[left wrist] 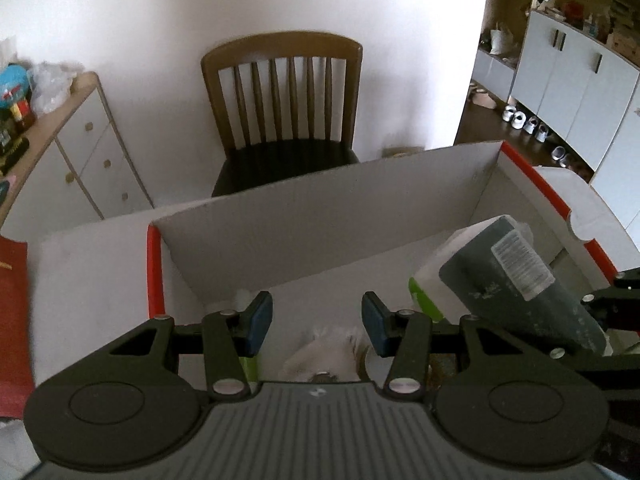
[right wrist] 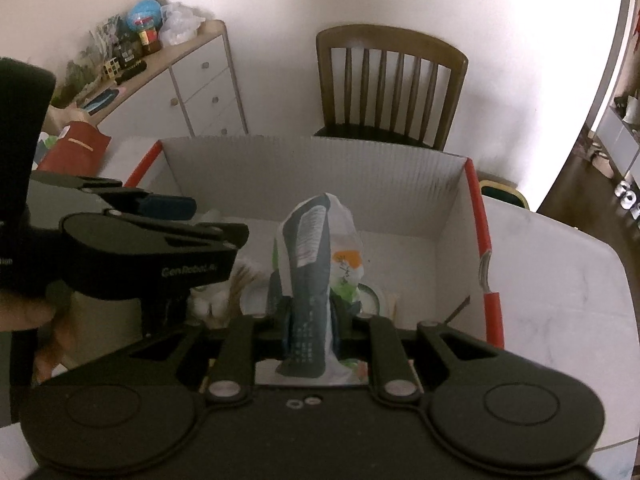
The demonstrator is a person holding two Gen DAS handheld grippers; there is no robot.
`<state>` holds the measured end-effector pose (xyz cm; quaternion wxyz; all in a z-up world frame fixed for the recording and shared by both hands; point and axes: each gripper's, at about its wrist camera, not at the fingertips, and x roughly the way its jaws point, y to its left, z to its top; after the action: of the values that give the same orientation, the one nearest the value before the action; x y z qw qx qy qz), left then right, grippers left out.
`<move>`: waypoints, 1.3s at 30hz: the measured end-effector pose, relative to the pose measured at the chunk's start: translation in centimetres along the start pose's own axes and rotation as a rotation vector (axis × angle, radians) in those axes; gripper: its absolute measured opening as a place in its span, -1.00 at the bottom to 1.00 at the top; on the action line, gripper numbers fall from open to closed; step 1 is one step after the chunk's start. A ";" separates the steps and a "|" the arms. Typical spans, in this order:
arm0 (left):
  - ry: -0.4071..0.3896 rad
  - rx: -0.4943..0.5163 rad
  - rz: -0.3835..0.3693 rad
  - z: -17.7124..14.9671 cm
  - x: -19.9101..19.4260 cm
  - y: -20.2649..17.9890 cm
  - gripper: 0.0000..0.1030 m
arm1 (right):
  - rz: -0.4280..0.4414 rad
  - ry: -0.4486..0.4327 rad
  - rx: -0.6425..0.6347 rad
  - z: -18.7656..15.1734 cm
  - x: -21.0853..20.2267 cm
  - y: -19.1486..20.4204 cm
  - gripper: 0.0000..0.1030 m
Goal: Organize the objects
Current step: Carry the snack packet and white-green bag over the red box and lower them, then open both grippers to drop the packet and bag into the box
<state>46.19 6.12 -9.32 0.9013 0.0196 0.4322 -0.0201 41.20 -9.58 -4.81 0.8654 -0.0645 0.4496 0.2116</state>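
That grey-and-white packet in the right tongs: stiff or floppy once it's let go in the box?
Probably floppy: the packet is creased film, pinched flat where the right tongs clamp it. It looks light, since it stands up from that single pinch without sagging. Released, it would likely flop onto the clutter in the box.

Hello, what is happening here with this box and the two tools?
A person is sorting things into a white cardboard box with red edges. The right gripper is shut on a dark grey and white packet and holds it over the inside of the box. The left gripper hangs beside it with jaws apart and nothing between them. Other items already lie on the box floor, but they are too blurred to name.
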 end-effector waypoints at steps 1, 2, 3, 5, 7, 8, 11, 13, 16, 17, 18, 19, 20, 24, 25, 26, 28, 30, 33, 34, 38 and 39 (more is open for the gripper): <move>0.006 -0.007 0.000 -0.1 0.1 0.1 -0.06 | 0.002 0.000 0.002 0.0 0.0 0.0 -0.67; 0.009 -0.016 -0.002 -0.1 0.1 0.3 -0.06 | 0.003 0.001 0.005 0.0 -0.1 -0.1 -0.67; 0.010 -0.024 -0.003 -0.2 0.0 0.3 -0.06 | 0.005 0.001 0.006 0.0 -0.2 -0.1 -0.65; 0.007 -0.034 -0.011 -0.3 -0.2 0.4 -0.06 | 0.005 -0.002 0.004 0.0 -0.3 -0.1 -0.62; 0.002 -0.046 -0.016 -0.3 -0.6 0.5 -0.06 | 0.001 -0.007 0.005 -0.1 -0.6 -0.2 -0.59; -0.003 -0.055 -0.020 -0.4 -0.8 0.6 -0.05 | 0.008 -0.010 0.007 -0.1 -0.8 -0.2 -0.59; -0.023 -0.076 -0.038 -0.5 -1.7 0.8 -0.04 | 0.003 -0.021 0.000 -0.3 -1.4 -0.3 -0.56; -0.033 -0.078 -0.045 -0.6 -2.3 0.7 -0.01 | 0.008 -0.025 -0.003 -0.3 -1.8 -0.4 -0.47; -0.049 -0.072 -0.044 -0.7 -3.1 0.5 0.15 | 0.011 -0.029 -0.010 -0.4 -2.4 -0.7 -0.31; -0.055 -0.072 -0.043 -0.7 -3.4 0.5 0.17 | 0.013 -0.032 -0.013 -0.5 -2.7 -0.8 -0.24; -0.060 -0.072 -0.043 -0.8 -3.7 0.5 0.17 | 0.012 -0.038 -0.013 -0.6 -2.9 -0.8 -0.01; -0.063 -0.074 -0.044 -0.9 -4.1 0.5 0.17 | 0.013 -0.047 -0.013 -0.7 -3.3 -0.8 0.18; -0.065 -0.077 -0.048 -1.0 -4.4 0.5 0.17 | 0.017 -0.058 -0.014 -0.8 -3.6 -0.8 0.20; -0.075 -0.082 -0.054 -1.4 -5.7 0.5 0.18 | 0.022 -0.065 -0.024 -1.2 -4.5 -0.8 0.20; -0.077 -0.081 -0.055 -1.5 -6.0 0.4 0.18 | 0.023 -0.066 -0.025 -1.2 -4.8 -0.8 0.20; -0.080 -0.079 -0.057 -1.6 -6.4 0.4 0.18 | 0.022 -0.068 -0.026 -1.3 -5.0 -0.8 0.20; -0.086 -0.078 -0.061 -1.9 -7.1 0.3 0.18 | 0.025 -0.071 -0.027 -1.4 -5.5 -0.9 0.20; -0.094 -0.079 -0.068 -2.1 -7.9 0.2 0.18 | 0.028 -0.076 -0.030 -1.5 -6.0 -0.9 0.21; -0.103 -0.078 -0.081 -2.6 -9.1 -0.1 0.18 | 0.031 -0.081 -0.037 -1.9 -6.8 -0.8 0.21; -0.105 -0.077 -0.084 -2.8 -9.5 -0.2 0.18 | 0.033 -0.083 -0.039 -2.0 -7.0 -0.8 0.21; -0.115 -0.073 -0.097 -3.4 -10.8 -0.7 0.18 | 0.041 -0.099 -0.044 -2.6 -8.2 -0.9 0.21; -0.121 -0.071 -0.100 -3.6 -11.2 -0.8 0.18 | 0.043 -0.104 -0.041 -2.7 -8.5 -0.9 0.21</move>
<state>36.32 5.68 -2.86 0.9239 -0.0351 0.3776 -0.0509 35.20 -13.84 0.40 0.8814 -0.0614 0.4007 0.2424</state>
